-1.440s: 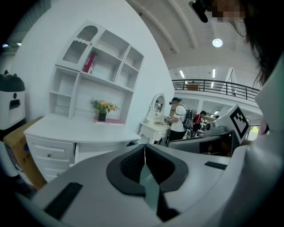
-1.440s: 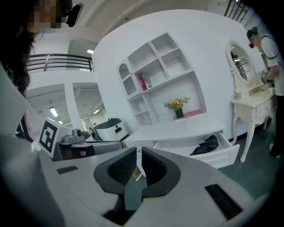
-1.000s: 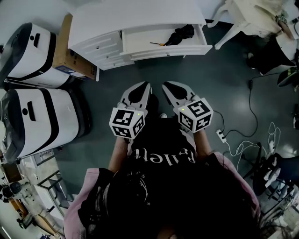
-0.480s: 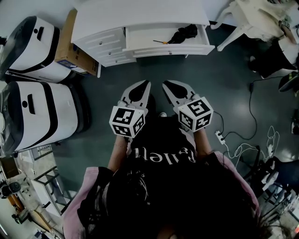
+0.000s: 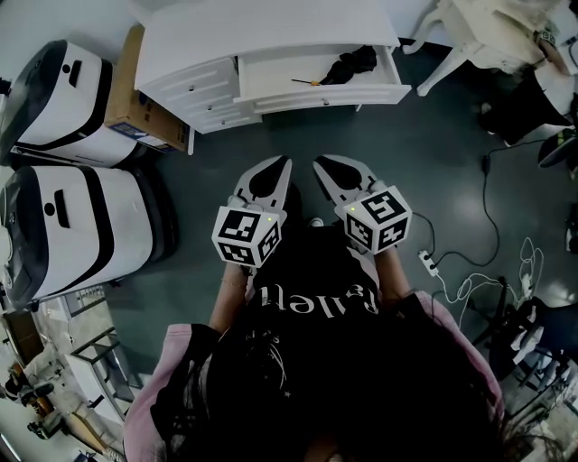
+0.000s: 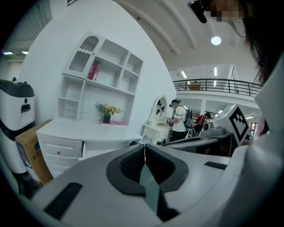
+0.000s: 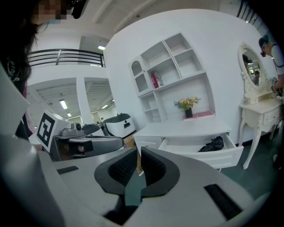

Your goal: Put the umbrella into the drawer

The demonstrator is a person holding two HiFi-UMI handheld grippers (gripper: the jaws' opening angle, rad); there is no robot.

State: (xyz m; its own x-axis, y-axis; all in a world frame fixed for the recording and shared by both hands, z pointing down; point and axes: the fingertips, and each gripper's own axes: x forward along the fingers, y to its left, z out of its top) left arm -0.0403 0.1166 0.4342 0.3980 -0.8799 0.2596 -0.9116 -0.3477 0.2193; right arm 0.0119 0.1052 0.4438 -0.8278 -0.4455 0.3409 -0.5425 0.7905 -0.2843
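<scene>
Stowed in the open drawer [image 5: 316, 97] of the white desk [image 5: 262, 27]: the black umbrella [image 5: 350, 65]. Well apart from it, closed and empty: left gripper [image 5: 278, 171], right gripper [image 5: 327, 173]. Seemingly left, at most: shutting the drawer.

cardboard box [image 5: 124, 90] beside two white machines [image 5: 81, 230], power strip [image 5: 426, 263] on dark floor [image 5: 271, 144], potted flowers [image 7: 188, 103]
</scene>
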